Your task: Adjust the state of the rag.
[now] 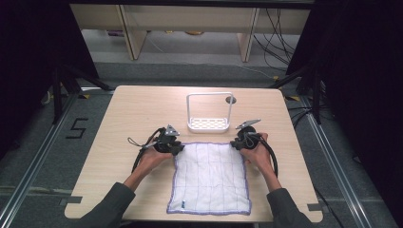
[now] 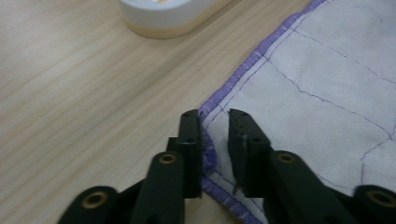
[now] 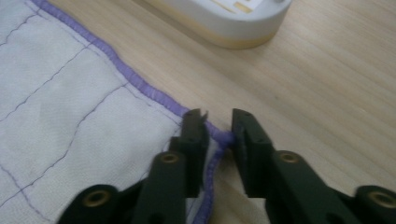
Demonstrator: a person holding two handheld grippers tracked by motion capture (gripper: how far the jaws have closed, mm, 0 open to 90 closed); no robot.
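I see the white cloth with its purple hem lying flat on the near half of the surface. My left hand-held gripper sits at the cloth's far left corner, its jaws a narrow gap apart with the hem between them, not yet pinched. My right hand-held gripper sits at the far right corner, jaws likewise slightly apart astride the hem. Just beyond the cloth's far edge stands a white rack with an upright frame.
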